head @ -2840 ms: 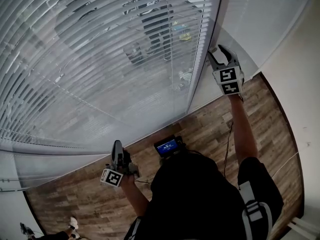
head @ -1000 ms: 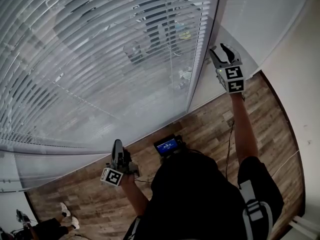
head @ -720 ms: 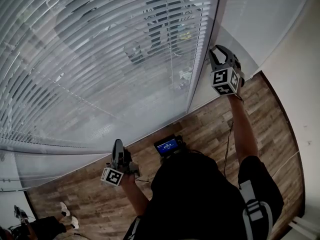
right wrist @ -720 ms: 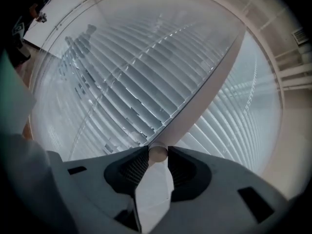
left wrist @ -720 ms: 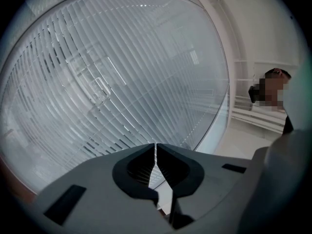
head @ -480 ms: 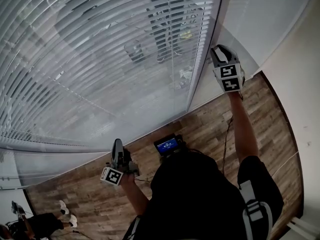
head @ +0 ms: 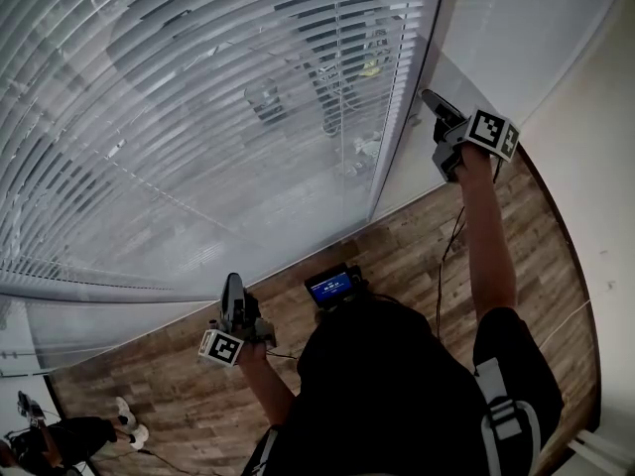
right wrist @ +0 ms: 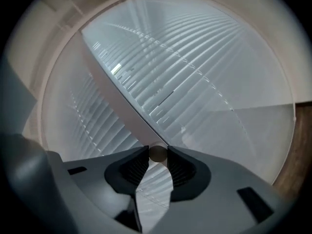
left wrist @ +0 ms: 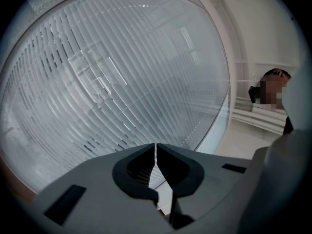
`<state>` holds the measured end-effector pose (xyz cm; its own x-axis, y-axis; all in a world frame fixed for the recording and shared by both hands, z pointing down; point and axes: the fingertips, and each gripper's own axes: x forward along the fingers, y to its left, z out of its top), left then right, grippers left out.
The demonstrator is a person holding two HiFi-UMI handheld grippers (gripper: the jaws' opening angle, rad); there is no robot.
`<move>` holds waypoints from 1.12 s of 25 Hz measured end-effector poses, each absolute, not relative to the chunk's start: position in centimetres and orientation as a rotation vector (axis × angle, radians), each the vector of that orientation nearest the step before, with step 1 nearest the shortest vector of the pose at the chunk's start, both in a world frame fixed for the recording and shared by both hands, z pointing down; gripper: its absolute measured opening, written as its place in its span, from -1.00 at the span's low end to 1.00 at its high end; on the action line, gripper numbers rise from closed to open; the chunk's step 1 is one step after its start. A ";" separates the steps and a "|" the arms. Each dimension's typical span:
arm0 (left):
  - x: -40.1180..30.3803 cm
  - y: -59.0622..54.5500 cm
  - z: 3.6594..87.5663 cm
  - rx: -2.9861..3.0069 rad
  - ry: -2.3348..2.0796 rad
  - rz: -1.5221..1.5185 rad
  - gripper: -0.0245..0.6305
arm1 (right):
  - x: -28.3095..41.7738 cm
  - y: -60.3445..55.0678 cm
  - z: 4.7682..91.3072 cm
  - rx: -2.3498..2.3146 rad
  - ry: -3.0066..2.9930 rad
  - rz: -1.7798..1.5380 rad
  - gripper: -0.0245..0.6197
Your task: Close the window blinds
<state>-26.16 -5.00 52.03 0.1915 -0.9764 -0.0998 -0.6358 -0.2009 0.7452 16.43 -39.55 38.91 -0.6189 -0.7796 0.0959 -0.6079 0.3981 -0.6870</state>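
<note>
The slatted window blinds (head: 198, 117) cover the big pane ahead; the slats stand partly tilted and the outside shows through. My right gripper (head: 437, 105) is raised at the blind's right edge, beside the white window post (head: 405, 97). In the right gripper view its jaws press on the round end of the blinds' tilt wand (right wrist: 157, 154), which runs up and left from them across the slats (right wrist: 195, 62). My left gripper (head: 233, 291) hangs low near the floor, shut and empty, pointing at the blinds (left wrist: 122, 82).
A second blind (head: 516, 28) covers the pane to the right of the post. Brown wooden floor (head: 417, 246) runs below, with a white wall (head: 595, 196) at the right. A small device with a blue screen (head: 332, 288) sits at my chest. Another person (head: 60, 439) is at the lower left.
The right gripper's jaws have shut on the tilt wand, and the gripper has rolled, its marker cube swinging up and to the right. The left gripper has not moved.
</note>
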 end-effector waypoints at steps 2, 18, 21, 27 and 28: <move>-26.1 -5.0 52.4 1.916 -1.503 -0.787 -0.91 | 16.5 -39.6 39.3 -1.150 2.354 -1.102 -0.54; -26.8 -4.6 52.7 1.904 -1.540 -0.760 -0.91 | 15.2 -38.0 38.3 -1.903 2.888 0.354 -0.41; -26.5 -4.9 52.5 1.906 -1.530 -0.768 -0.91 | 14.5 -38.1 38.3 -2.007 2.912 0.621 -0.41; -26.6 -4.8 53.0 1.904 -1.534 -0.766 -0.91 | 14.1 -38.1 38.7 -2.124 2.916 0.882 -0.42; -26.6 -4.8 53.1 1.903 -1.535 -0.766 -0.91 | 14.2 -38.2 38.9 -2.131 2.919 0.893 -0.43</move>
<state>-26.63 -4.79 53.06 0.1769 -0.9810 -0.0798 -0.6535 -0.1777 0.7358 14.22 -38.19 38.91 -0.2341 -0.9557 0.1785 -0.6921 0.2928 0.6597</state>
